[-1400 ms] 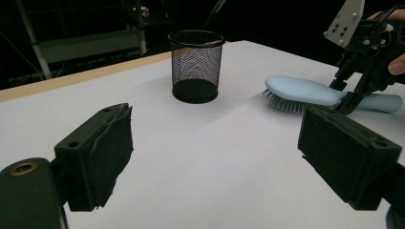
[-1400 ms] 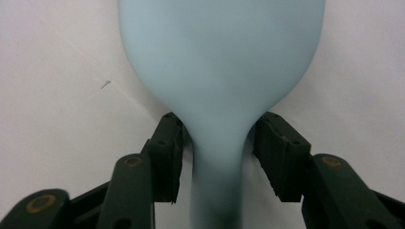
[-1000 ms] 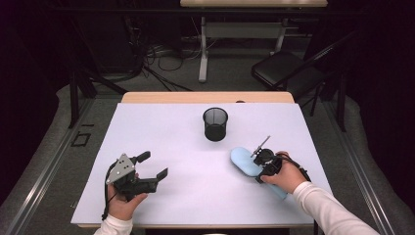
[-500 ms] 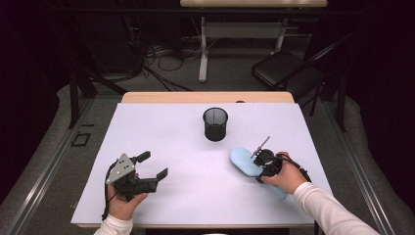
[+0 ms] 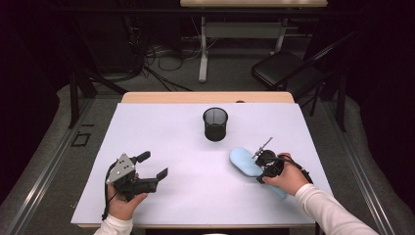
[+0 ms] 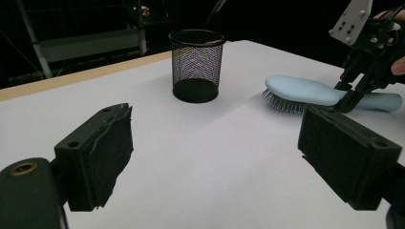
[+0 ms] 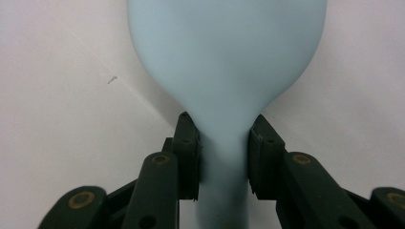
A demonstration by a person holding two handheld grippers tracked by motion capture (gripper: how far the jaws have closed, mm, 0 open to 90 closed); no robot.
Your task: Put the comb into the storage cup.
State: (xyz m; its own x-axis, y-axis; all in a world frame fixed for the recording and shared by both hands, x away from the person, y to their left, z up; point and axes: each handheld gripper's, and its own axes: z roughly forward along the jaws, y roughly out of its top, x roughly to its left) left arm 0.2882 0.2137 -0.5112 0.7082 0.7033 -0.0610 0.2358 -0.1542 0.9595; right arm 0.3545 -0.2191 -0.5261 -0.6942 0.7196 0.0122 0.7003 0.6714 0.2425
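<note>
From above, the right gripper [image 5: 263, 165] sat over the pale blue hairbrush [image 5: 243, 161] near the table's [image 5: 166, 132] right edge. Its own camera showed more: the jaws had just been closing and pressed on both sides of the brush's narrow neck [image 7: 223, 157]. The left gripper [image 5: 155, 167], near the front left corner, gaped wide and held nothing. The mesh cup [image 6: 197, 64] stood toward the back edge; its inside was too dark to tell.
</note>
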